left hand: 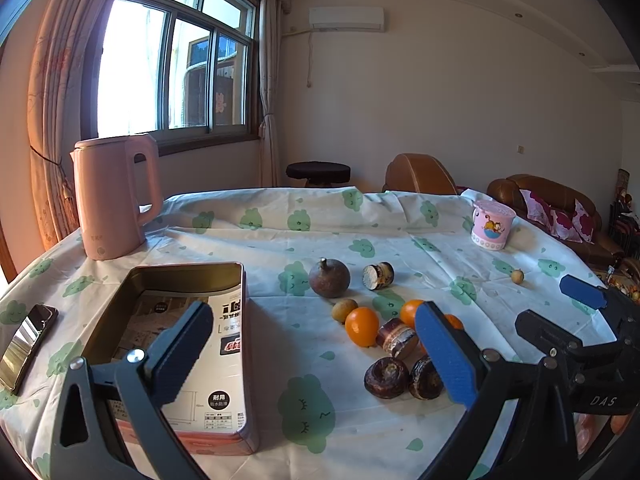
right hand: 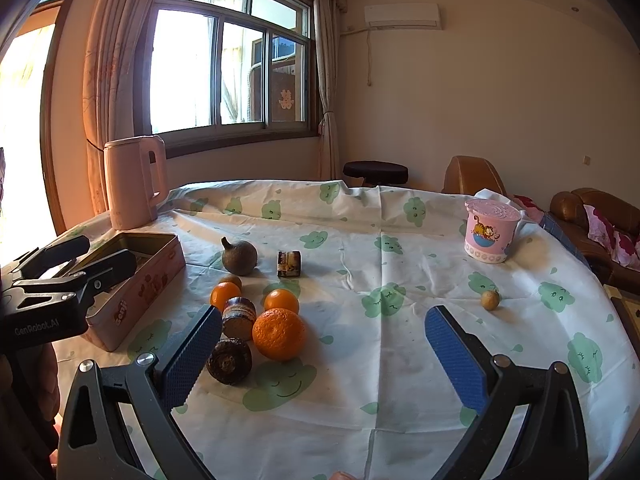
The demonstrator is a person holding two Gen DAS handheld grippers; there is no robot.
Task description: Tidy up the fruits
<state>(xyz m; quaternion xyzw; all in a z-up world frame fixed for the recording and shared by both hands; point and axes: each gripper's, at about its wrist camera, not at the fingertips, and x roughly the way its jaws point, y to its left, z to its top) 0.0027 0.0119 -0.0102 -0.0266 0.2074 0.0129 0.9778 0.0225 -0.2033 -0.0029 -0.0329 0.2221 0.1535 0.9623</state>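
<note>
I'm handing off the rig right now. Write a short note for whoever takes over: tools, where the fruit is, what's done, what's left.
Left tool: open, empty, above the tin box.
Right tool: open, empty, over the tablecloth.
Fruit: big orange, two smaller oranges and dark brown pieces clustered right of the box; one small fruit alone near the pink cup.
Done: no fruit visible in the box.
Left: all of it.

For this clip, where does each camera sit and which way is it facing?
Left wrist: rides on the left tongs, facing the window over the open rectangular metal tin; own blue-padded fingers and the right tongs show.
Right wrist: rides on the right tongs, facing the same way, further right; own fingers show, left tongs over the tin.
Shared: pink kettle, large round orange, pink cartoon cup.
</note>
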